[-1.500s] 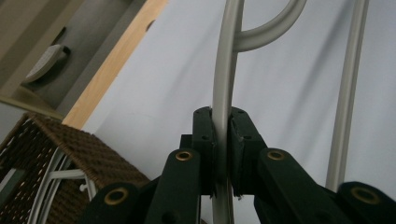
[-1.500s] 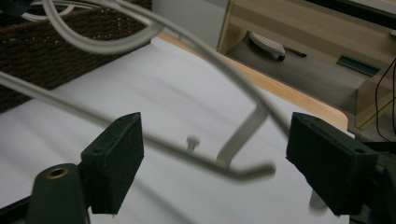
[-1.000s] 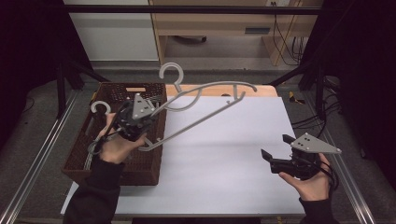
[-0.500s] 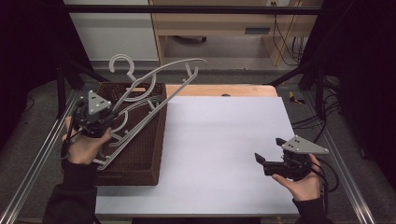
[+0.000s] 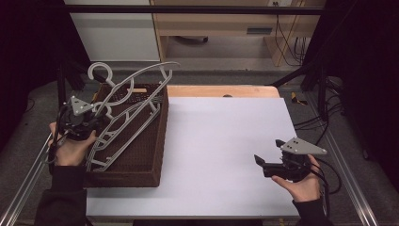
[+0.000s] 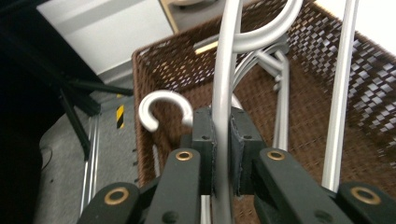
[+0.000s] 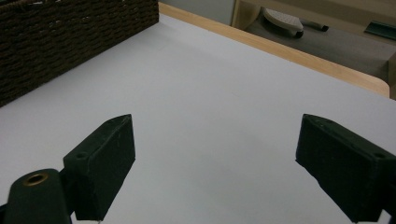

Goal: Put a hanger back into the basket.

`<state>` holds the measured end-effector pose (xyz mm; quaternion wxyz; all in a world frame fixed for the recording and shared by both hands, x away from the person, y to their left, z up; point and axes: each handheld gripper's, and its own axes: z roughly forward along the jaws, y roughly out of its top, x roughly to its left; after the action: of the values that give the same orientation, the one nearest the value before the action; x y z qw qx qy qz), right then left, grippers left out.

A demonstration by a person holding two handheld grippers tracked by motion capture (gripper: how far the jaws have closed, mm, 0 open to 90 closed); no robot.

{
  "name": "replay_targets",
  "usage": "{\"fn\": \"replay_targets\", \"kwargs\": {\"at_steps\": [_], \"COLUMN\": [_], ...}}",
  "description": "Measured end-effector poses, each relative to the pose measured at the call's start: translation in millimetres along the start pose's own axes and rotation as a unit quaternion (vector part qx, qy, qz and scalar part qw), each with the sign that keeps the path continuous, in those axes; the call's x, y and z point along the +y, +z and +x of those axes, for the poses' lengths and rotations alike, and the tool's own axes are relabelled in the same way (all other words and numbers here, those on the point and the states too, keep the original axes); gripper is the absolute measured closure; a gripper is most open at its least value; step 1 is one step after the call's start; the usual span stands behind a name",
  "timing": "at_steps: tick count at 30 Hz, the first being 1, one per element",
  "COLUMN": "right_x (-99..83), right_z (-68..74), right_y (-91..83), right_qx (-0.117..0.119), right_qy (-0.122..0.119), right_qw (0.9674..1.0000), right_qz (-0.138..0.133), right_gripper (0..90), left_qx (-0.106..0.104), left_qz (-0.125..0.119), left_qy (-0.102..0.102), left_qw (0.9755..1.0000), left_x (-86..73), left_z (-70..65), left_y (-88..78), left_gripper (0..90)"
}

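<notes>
Your left gripper (image 6: 222, 154) jaws are clamped on the hanger (image 5: 136, 101) bar: stiff, light, slick, so hold near the hook. Right gripper (image 5: 263, 165) gapes empty over the table (image 5: 221, 141).

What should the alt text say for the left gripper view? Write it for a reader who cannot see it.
The left gripper is clamped on a grey hanger, its black fingers pressing a thin bar. Beyond lies a brown woven basket holding more hangers.

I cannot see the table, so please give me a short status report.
Left tool shut on grey hanger over the basket. Right tool open, empty. Nothing blocking.
</notes>
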<state>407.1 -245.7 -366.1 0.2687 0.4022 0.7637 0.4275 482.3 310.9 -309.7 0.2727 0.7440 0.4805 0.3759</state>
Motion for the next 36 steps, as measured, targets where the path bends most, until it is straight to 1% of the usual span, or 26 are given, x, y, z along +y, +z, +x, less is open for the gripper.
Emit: {"fn": "replay_targets", "kwargs": {"at_steps": [4, 12, 18, 21, 27, 32, 34, 36], "right_x": [-0.3, -0.8, -0.8, -0.8, -0.8, -0.9, -0.9, -1.1], "right_z": [0.2, 0.8, 0.6, 1.6, 1.6, 1.5, 1.3, 1.4], "right_y": [0.6, 2.6, 3.1, 4.0, 4.4, 4.5, 5.1, 5.9], "right_qx": [0.000, 0.001, 0.002, 0.002, 0.002, 0.002, 0.003, 0.002], "right_qy": [-0.001, -0.001, -0.002, 0.001, 0.001, 0.000, 0.000, 0.000], "right_qw": [1.0000, 1.0000, 1.0000, 1.0000, 0.9999, 0.9999, 0.9999, 0.9999], "right_qz": [0.002, 0.006, 0.007, 0.009, 0.010, 0.010, 0.012, 0.013], "right_gripper": [11.9, 11.7, 11.7, 11.7, 11.6, 11.5, 11.4, 11.4], "left_qx": [0.010, 0.019, 0.021, 0.023, 0.018, 0.010, 0.014, 0.017], "left_qz": [0.014, 0.038, 0.052, 0.060, 0.076, 0.085, 0.093, 0.105], "left_qy": [-0.006, -0.007, -0.007, -0.006, -0.004, -0.010, -0.005, -0.001], "left_qw": [0.9998, 0.9991, 0.9984, 0.9979, 0.9969, 0.9963, 0.9956, 0.9943], "left_x": [-8.5, -23.4, -32.2, -34.7, -41.1, -46.5, -47.4, -48.4], "left_z": [5.8, 12.3, 17.8, 19.2, 17.9, 13.6, 9.6, 6.0], "left_y": [5.1, 10.4, 11.5, 12.7, 17.2, 22.8, 25.8, 29.9], "left_gripper": [82.5, 82.5, 82.5, 82.4, 82.5, 82.5, 82.5, 82.5]}}
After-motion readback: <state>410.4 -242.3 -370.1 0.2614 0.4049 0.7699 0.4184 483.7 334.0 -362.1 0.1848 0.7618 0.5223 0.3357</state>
